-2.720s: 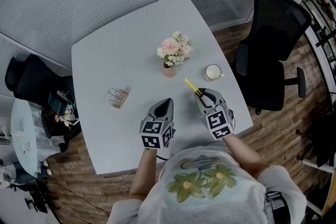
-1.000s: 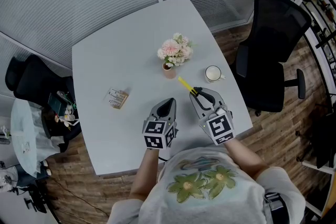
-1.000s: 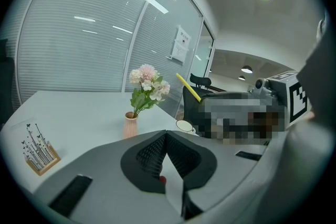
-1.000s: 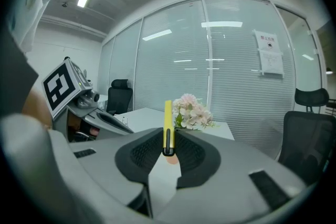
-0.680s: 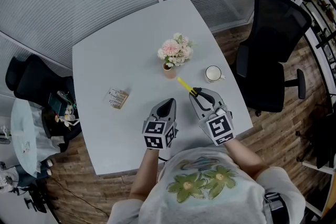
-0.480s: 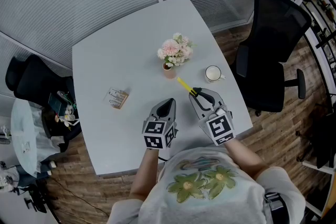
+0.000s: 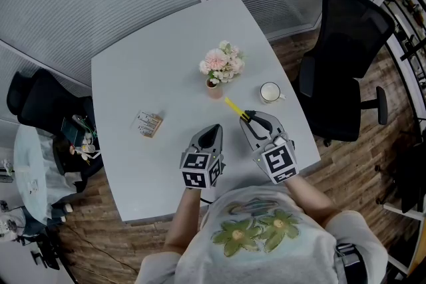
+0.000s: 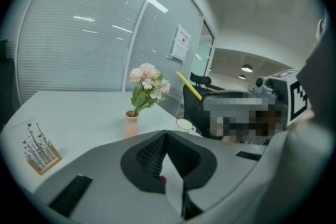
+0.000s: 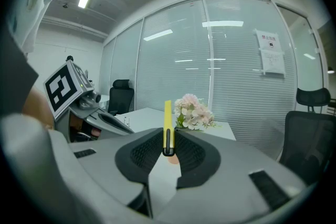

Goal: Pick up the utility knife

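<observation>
The utility knife (image 7: 235, 109) is a slim yellow bar with a black slider, and its tip points toward the flower vase. My right gripper (image 7: 253, 119) is shut on its black end and holds it above the white table (image 7: 133, 76). In the right gripper view the knife (image 9: 167, 126) stands upright between the pads. From the left gripper view the knife (image 8: 188, 85) sticks up at the right. My left gripper (image 7: 211, 134) sits beside the right one, shut, with nothing between its pads (image 8: 166, 136).
A pink vase of flowers (image 7: 219, 68) stands mid-table just beyond the knife's tip. A white cup (image 7: 270, 92) sits near the right edge. A small printed card block (image 7: 148, 123) lies to the left. Black office chairs (image 7: 353, 50) stand round the table.
Since the oldest frame the right gripper and knife have shifted slightly left and up the picture. Over the last second nothing has moved.
</observation>
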Demonstrator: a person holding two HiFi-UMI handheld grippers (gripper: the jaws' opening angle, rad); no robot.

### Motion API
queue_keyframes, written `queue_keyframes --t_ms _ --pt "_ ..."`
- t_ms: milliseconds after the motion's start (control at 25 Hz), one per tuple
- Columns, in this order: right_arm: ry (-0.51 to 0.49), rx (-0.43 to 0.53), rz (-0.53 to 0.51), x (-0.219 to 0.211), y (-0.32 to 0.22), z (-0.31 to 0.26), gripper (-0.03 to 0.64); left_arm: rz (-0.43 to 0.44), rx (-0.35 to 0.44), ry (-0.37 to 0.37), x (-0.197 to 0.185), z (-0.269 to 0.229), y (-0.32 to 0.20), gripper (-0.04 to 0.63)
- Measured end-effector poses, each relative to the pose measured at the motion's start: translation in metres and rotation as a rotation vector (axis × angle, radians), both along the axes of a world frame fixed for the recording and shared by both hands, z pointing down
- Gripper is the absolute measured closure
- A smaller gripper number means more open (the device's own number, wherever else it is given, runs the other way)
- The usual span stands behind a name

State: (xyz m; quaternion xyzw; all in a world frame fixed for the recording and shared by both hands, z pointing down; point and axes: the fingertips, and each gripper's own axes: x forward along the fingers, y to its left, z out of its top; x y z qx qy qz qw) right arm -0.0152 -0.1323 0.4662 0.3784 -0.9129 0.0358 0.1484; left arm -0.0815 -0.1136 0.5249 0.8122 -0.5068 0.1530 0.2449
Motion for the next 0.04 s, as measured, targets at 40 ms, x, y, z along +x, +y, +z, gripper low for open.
queue_keyframes --t_ms 40 --pt "-0.001 0.0 0.0 -0.0003 0.0001 0.0 0.546 0.0 0.0 0.0 -0.0001 0.0 0.0001 0.594"
